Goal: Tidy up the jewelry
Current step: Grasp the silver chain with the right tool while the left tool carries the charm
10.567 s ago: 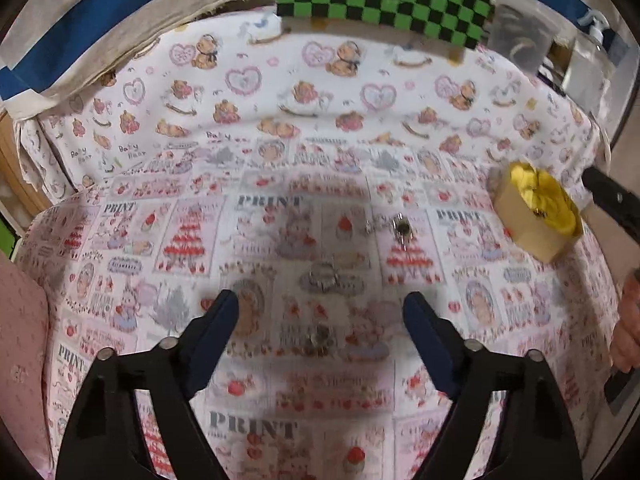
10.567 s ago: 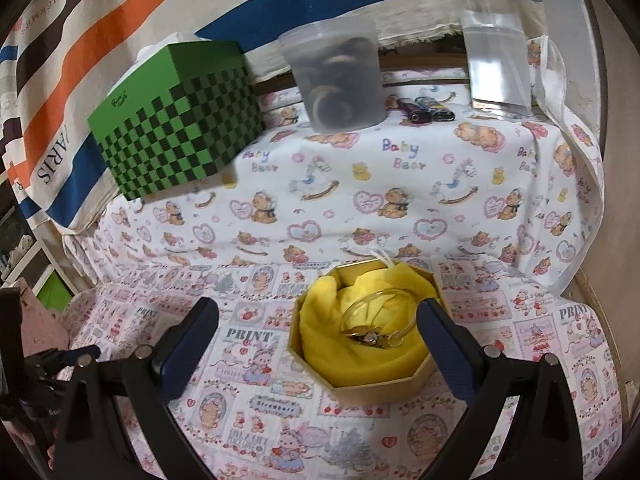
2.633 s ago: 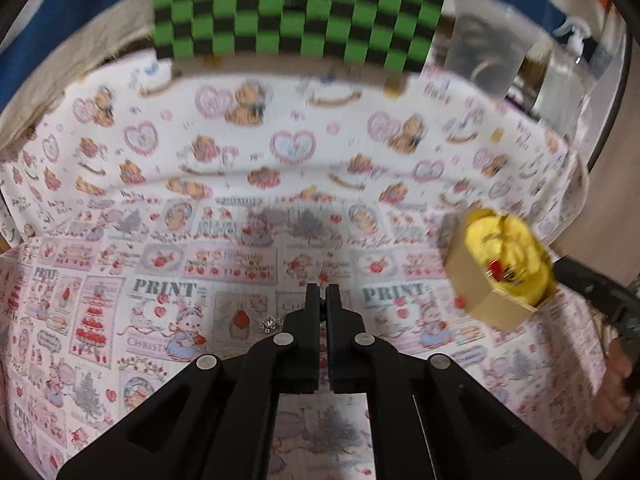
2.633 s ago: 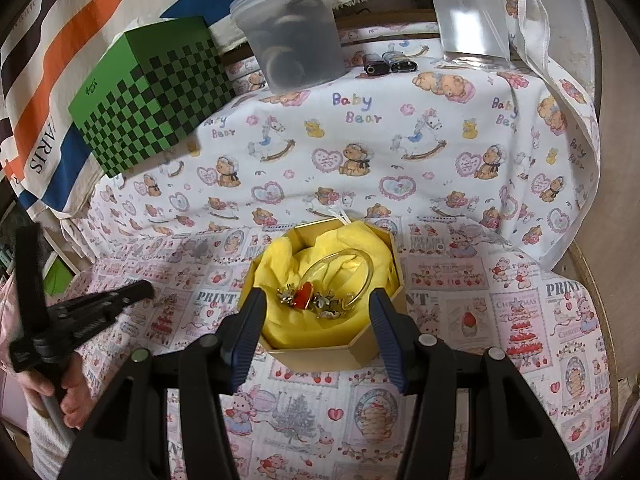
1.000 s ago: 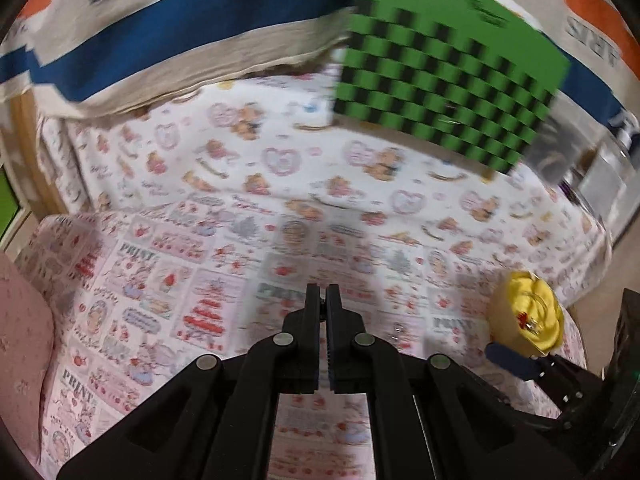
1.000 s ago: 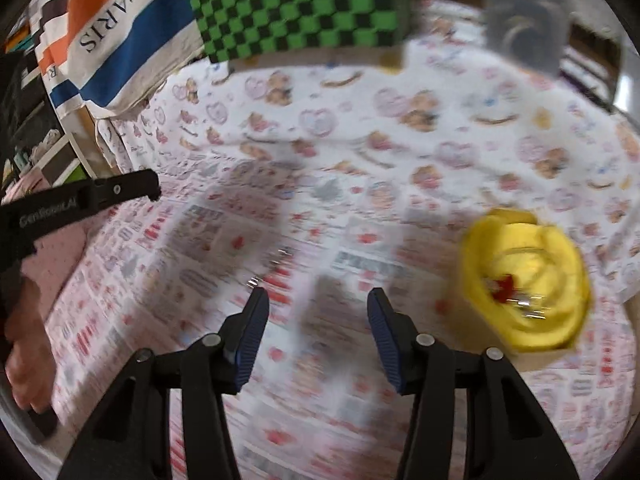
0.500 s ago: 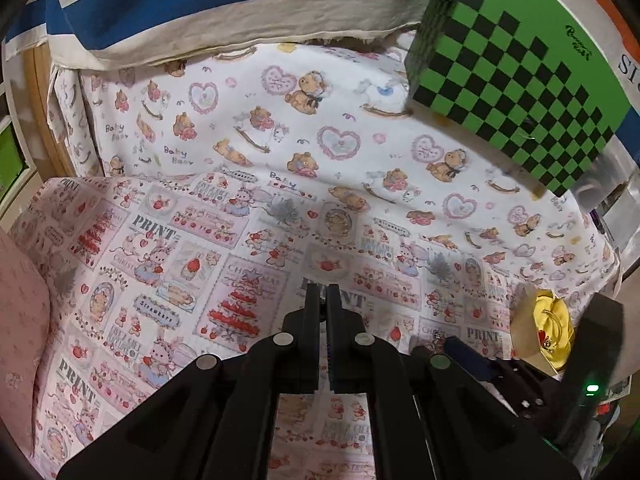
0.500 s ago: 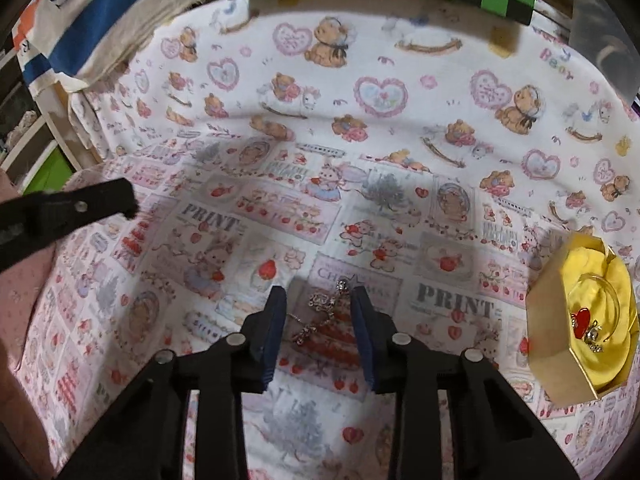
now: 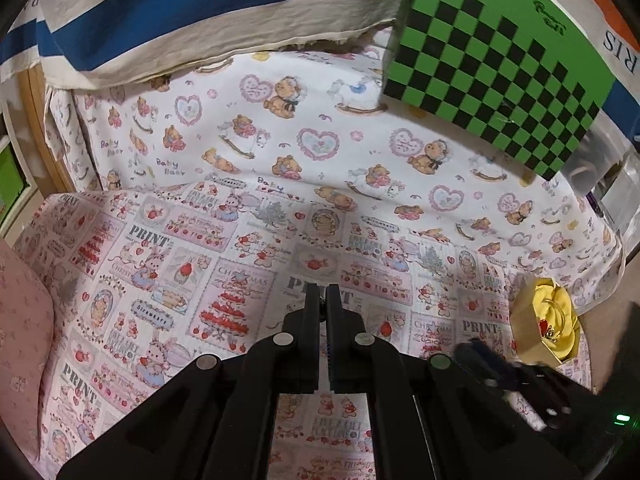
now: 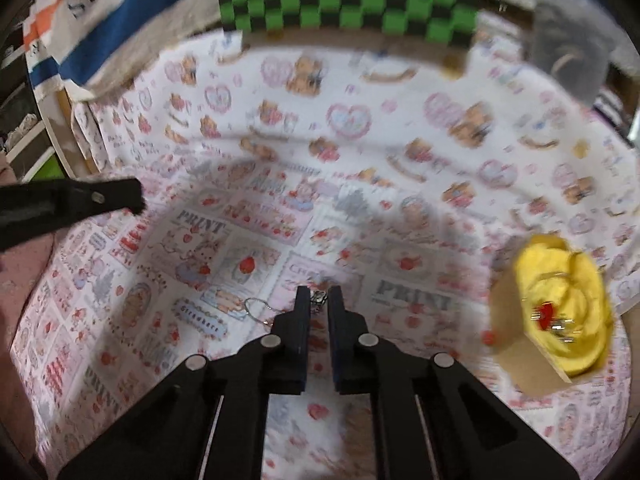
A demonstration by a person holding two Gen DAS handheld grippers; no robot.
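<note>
My right gripper [image 10: 319, 297] is shut on a small silver pendant [image 10: 319, 298]; its thin chain [image 10: 256, 307] trails left over the printed cloth. The octagonal box with yellow lining [image 10: 554, 312] sits at the right and holds a red-stone piece and a bangle; it also shows in the left wrist view [image 9: 544, 326]. My left gripper [image 9: 322, 294] is shut and empty above the cloth. It appears as a dark bar at the left of the right wrist view [image 10: 72, 204]. The right wrist view is blurred.
A green-and-black checkered box [image 9: 492, 64] stands at the back, with a clear plastic tub [image 10: 568, 60] to its right. A striped blue, white and orange cloth [image 9: 200, 12] hangs behind. A pink cushion [image 9: 22, 328] lies at the left edge.
My right gripper has closed from a narrow gap onto the pendant and its chain now trails to the left. My left gripper stays shut and has shifted slightly.
</note>
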